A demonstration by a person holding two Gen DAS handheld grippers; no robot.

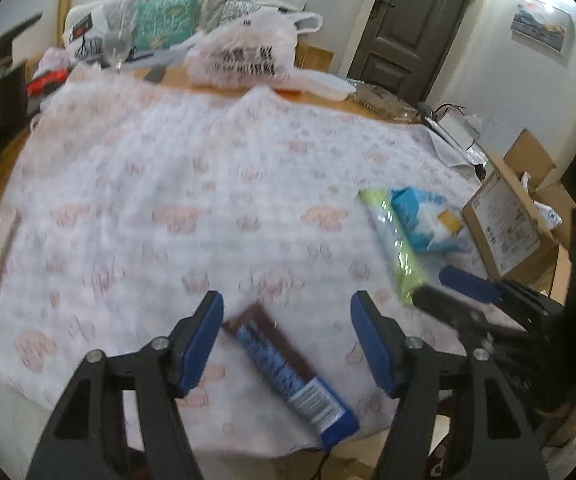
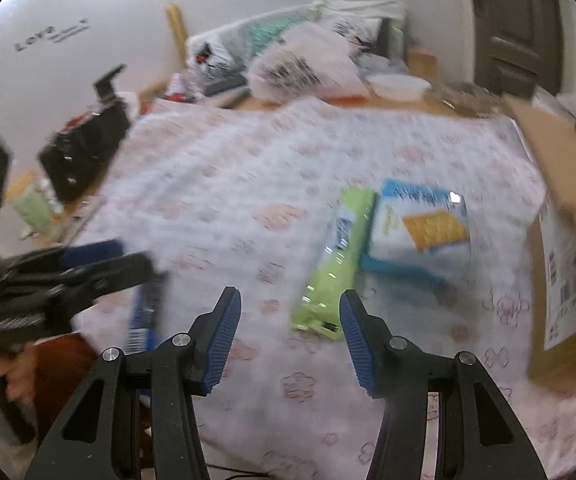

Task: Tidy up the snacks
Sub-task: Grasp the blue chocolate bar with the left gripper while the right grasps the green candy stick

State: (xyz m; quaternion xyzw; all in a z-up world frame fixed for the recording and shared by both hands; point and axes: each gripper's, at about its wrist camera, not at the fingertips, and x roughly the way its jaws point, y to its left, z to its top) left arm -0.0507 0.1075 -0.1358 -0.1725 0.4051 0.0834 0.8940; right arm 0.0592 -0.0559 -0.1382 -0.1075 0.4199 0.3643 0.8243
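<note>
Snacks lie on a table (image 1: 127, 184) covered by a white cloth with pink prints. Largest is a cardboard box (image 2: 568, 248) at the right edge of the right wrist view. Left of it sits a blue cracker bag (image 2: 420, 228), touching a green packet (image 2: 336, 264). A dark blue bar (image 1: 288, 372) lies low in the left wrist view (blurred), between the spread fingers of the left tool (image 1: 288, 344). The right tool (image 2: 290, 340) is also apart, empty, just before the green packet.

black gripper arms | blue ribbed fingers (image 2: 223, 336) | silver screws
</note>
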